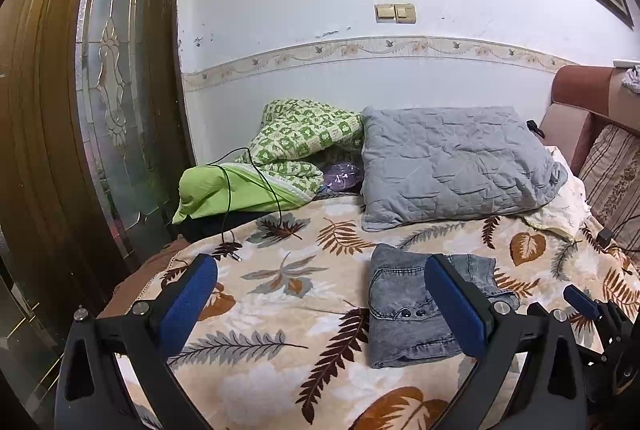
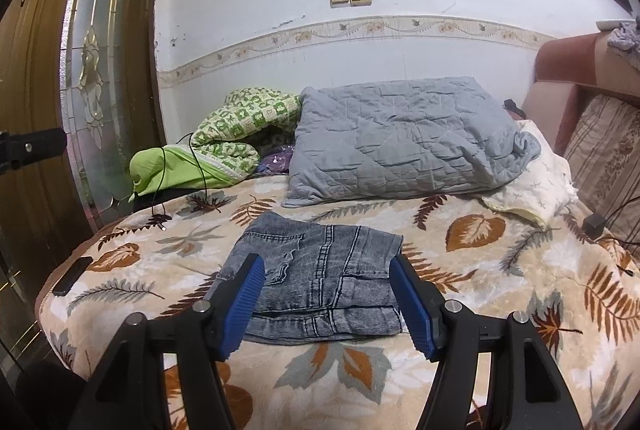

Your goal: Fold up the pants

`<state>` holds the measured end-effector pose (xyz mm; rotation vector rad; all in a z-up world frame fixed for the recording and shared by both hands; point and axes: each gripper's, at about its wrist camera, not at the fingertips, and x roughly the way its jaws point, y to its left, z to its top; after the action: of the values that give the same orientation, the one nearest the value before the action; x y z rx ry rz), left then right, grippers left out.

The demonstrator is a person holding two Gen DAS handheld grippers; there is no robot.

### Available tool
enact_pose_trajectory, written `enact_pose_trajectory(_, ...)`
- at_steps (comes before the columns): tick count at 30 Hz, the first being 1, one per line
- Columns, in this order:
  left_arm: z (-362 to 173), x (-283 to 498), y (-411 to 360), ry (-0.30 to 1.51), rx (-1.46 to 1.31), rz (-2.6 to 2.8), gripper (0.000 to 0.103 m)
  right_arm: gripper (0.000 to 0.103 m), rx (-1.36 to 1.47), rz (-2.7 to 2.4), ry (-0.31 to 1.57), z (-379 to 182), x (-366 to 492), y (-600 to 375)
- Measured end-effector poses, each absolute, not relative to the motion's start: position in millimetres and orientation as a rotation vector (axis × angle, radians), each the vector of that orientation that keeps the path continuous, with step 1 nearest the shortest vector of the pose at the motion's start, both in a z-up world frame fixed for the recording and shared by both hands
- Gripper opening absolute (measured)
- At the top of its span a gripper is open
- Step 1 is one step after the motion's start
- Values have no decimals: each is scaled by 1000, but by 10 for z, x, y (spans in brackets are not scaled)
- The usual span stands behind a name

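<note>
The grey-blue denim pants (image 2: pixel 320 282) lie folded into a compact rectangle on the leaf-patterned blanket (image 2: pixel 460 310). My right gripper (image 2: pixel 328 264) hovers just in front of them. Its blue pads (image 2: pixel 244 306) stand apart on either side of the bundle without pressing it. In the left wrist view the same folded pants (image 1: pixel 404 314) lie to the right of centre, partly behind the right finger. My left gripper (image 1: pixel 320 262) is wide open over bare blanket (image 1: pixel 260 310) with nothing between its fingers. The right gripper's blue tip (image 1: pixel 582 302) shows at the far right.
A grey quilted pillow (image 2: pixel 400 142) and a green patterned quilt (image 2: pixel 224 138) lie against the wall behind the pants. A black cable (image 1: pixel 228 198) trails onto the blanket. A dark phone (image 2: pixel 72 280) rests near the bed's left edge. A wooden door (image 1: pixel 60 130) stands left, a padded headboard (image 2: pixel 600 134) right.
</note>
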<state>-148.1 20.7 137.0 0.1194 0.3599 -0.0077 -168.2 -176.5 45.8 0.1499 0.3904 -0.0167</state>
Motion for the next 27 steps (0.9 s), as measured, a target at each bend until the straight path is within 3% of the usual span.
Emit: enact_pose_trajectory(27,1051,-1279,217,442,112,-53,103,69,138,-11,381,466,-1673,-1724)
